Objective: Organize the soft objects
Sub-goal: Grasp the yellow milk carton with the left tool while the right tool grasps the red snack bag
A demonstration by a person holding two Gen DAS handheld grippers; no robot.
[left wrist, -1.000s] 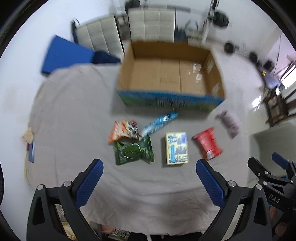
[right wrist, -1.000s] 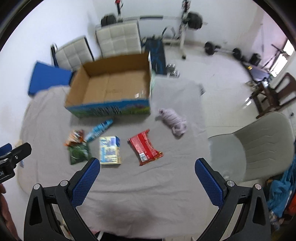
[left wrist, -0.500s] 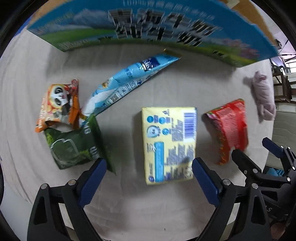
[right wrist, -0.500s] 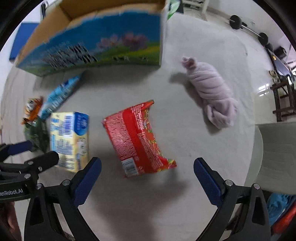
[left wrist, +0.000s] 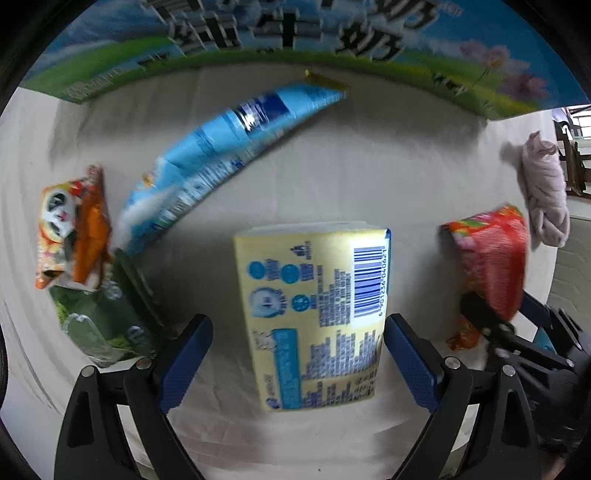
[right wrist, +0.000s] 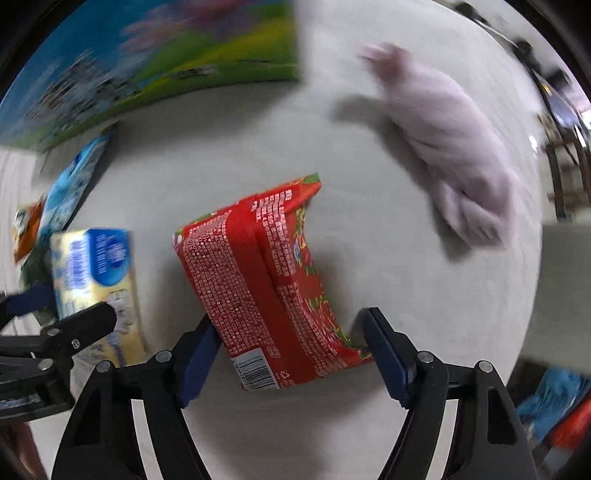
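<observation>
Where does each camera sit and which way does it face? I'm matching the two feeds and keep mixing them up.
Left wrist: rides the left gripper, looking down along its open blue-padded fingers at the yellow tissue pack on the grey cloth; the right gripper shows at its right edge.
Right wrist: rides the right gripper, looking down at the red snack bag between its open fingers; the left gripper shows at left.
Shared: both packs, the lilac rolled cloth and the printed cardboard box.

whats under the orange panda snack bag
The orange panda snack bag overlaps the top edge of the green snack bag; both lie on the grey cloth. Anything else beneath is covered.
</observation>
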